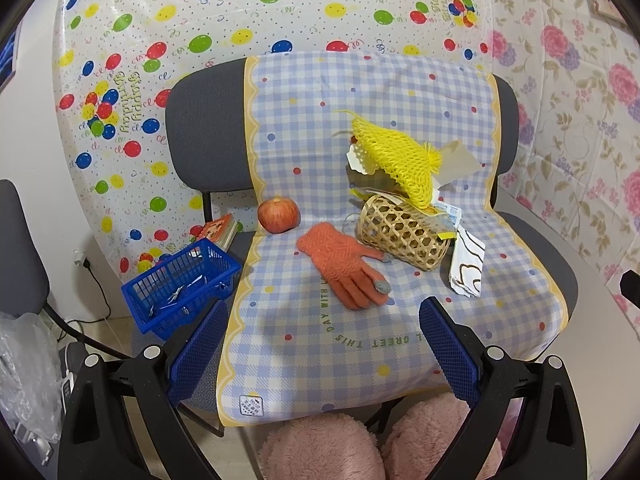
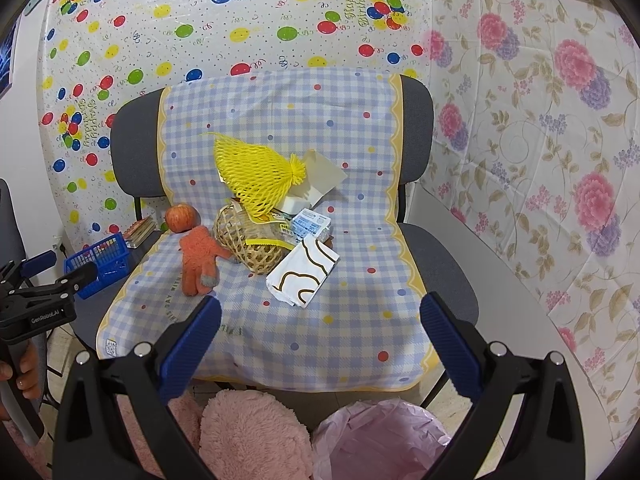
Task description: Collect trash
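While both tools hover in front of the grey office chair (image 2: 440, 248) draped in a blue-and-white checked cloth (image 2: 320, 320), no trash is in hand. Left gripper (image 1: 324, 344): jaws spread wide and empty, aimed at the seat. Right gripper (image 2: 320, 344): jaws likewise wide apart and empty.

Trash sits at the back of the seat: a yellow foam fruit net (image 2: 256, 176) lies on top of a pile spilling from a tipped woven bamboo basket (image 2: 248, 248), with a beige cardboard flap (image 2: 320, 178) behind it and a small blue-and-white printed packet (image 2: 310, 226) beside it. A white paper bag with brown looping lines (image 2: 304, 276) lies flat on the cloth, touching the basket's mouth side. A bin lined with a pink plastic bag (image 2: 380, 436) stands on the floor below the seat's front edge, near the right gripper.

Probably not trash: a red apple (image 1: 279, 215) and an orange knitted glove (image 1: 344, 264) lying left of the basket, and a blue plastic mesh basket (image 1: 180, 284) at the seat's left edge.

Suggested technique: take the paper bag first with the right gripper, as it is nearest and unobstructed. Approach low, pinch a raised edge rather than the flat face, and avoid snagging the cloth. The light foam net should lift easily, though it may drag loose scraps with it
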A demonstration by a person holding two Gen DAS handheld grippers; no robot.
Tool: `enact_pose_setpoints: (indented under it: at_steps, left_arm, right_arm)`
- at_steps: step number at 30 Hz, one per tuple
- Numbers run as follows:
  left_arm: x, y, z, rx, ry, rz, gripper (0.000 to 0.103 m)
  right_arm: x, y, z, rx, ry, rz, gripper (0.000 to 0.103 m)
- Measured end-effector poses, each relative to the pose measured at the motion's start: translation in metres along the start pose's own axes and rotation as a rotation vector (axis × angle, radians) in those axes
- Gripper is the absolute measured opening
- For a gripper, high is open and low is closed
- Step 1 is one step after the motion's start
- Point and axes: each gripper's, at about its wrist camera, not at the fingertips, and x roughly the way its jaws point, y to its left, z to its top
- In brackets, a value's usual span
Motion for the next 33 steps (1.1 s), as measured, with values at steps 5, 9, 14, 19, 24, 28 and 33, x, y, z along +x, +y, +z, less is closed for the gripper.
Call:
enact_pose_setpoints:
  at_steps: [5, 9, 14, 19, 24, 28, 33]
  left_arm:
    - [0.009, 0.000, -0.003, -0.002, 0.015, 0.015, 0.095]
    - [0.022, 0.000, -0.005, 0.006, 0.028, 0.032, 0.095]
    - [0.040, -0.001, -0.008, 0.023, 0.044, 0.027, 0.095]
    - [0.067, 0.003, -0.010, 0.015, 0.076, 0.021, 0.095]
    - [0.097, 0.005, -0.014, 0.007, 0.115, 0.016, 0.095]
    - [0.115, 0.005, -0.014, -0.005, 0.126, 0.018, 0.095]
    - [0.139, 0.007, -0.011, -0.021, 0.137, 0.012, 0.095]
  right_arm:
    - [0.012, 0.001, 0.001, -0.019, 0.048, -0.010, 0.097]
    - [0.030, 0.004, -0.002, -0.036, 0.075, -0.024, 0.097]
    - [0.062, 0.007, -0.010, -0.019, 0.021, -0.025, 0.097]
    - [0.100, 0.007, -0.015, 0.041, -0.015, 0.013, 0.097]
    - [0.145, 0.018, -0.017, 0.033, 0.055, -0.015, 0.097]
    - [0.178, 0.027, -0.019, -0.073, 0.066, -0.051, 0.097]
    - [0.209, 0.045, -0.016, -0.121, 0.102, -0.014, 0.080]
